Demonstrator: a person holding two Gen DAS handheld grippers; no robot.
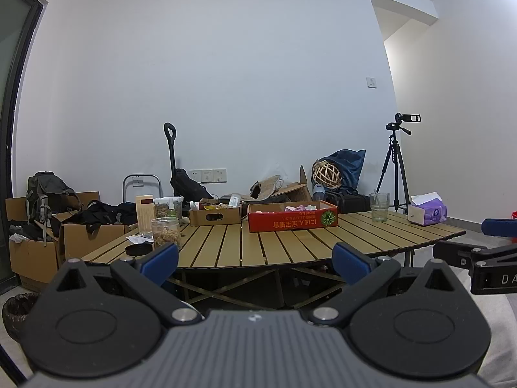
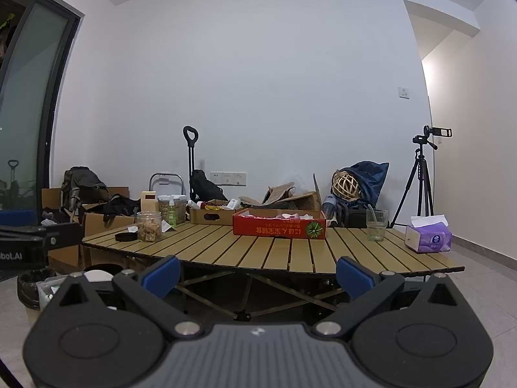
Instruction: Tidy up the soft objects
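A red cardboard box [image 1: 292, 220] stands on the far side of a slatted wooden table [image 1: 245, 245]; pink and white soft items [image 1: 299, 208] show above its rim. The box also shows in the right wrist view [image 2: 279, 226]. My left gripper [image 1: 255, 263] is open and empty, held before the table's near edge, well short of the box. My right gripper [image 2: 257, 276] is open and empty, also before the table [image 2: 290, 252]. The right gripper's side shows at the right edge of the left wrist view [image 1: 484, 258].
On the table stand a jar of snacks [image 1: 165, 233], a black lid [image 1: 138, 249], a small cardboard box [image 1: 215, 215], a glass [image 1: 379, 207] and a purple tissue pack [image 1: 426, 213]. Cardboard boxes with bags stand at the left [image 1: 35, 245]. A tripod [image 1: 395, 168] stands at the right.
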